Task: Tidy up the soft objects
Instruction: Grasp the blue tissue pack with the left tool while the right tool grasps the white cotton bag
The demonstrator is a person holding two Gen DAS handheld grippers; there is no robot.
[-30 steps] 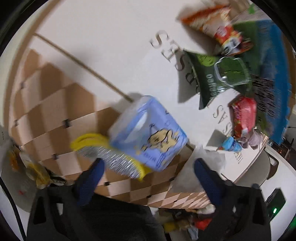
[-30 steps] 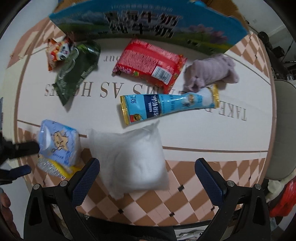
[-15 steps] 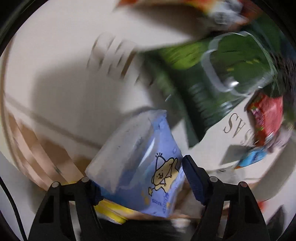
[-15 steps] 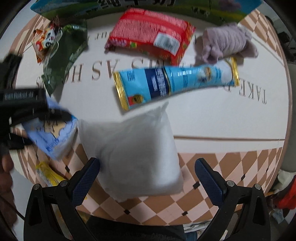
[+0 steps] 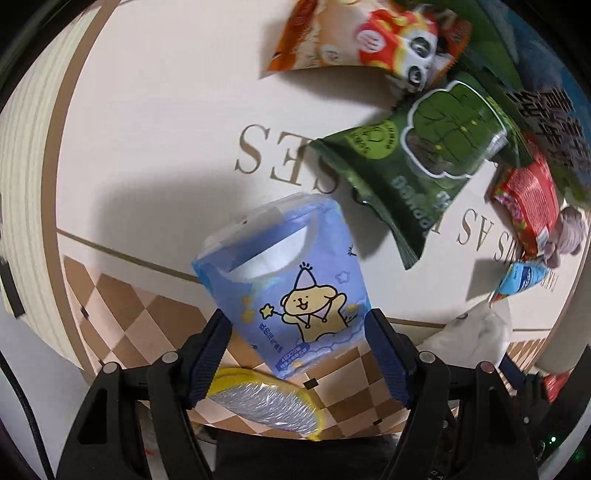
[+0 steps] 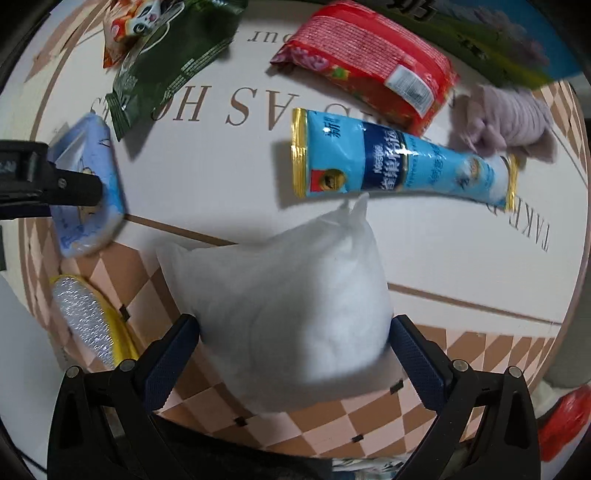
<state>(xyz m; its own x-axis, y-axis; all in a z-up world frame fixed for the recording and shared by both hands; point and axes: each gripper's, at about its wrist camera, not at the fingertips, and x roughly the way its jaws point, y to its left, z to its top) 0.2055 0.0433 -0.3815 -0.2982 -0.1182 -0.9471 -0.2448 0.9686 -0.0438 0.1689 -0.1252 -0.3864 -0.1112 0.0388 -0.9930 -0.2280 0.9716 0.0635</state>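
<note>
The left gripper (image 5: 297, 345) has the blue tissue pack (image 5: 291, 291) between its two dark-blue fingers (image 5: 208, 352), which press against its left and right sides near its lower end; the fingers have just been closing onto it, and the pack stands tilted above the tabletop (image 5: 155, 122), its far end leaning up and to the left. The pack is soft, pale-blue plastic printed with a yellow cartoon dog in a pointed hat, stars and small lettering, with a clear, whitish oval window near its top. Just below it, at the near edge of the checkered border, lies a yellow sponge (image 5: 266, 404) with a silvery mesh face. In the right wrist view the right gripper (image 6: 295, 345) straddles the white pillow (image 6: 288, 291), its fingers (image 6: 173, 354) spread wide at the pillow's near left and near right flanks; whether the pads press into it cannot be told. The pillow is plump, plain white and slightly wrinkled, with a pinched corner pointing far, and it lies across the line where the checkered border meets the cream centre of the tabletop. Beyond it lie a light-blue tube pouch (image 6: 402, 166), a red packet (image 6: 369, 62), a lilac plush toy (image 6: 506, 118), a dark-green snack bag (image 6: 170, 62) and an orange panda packet (image 6: 129, 22).
</note>
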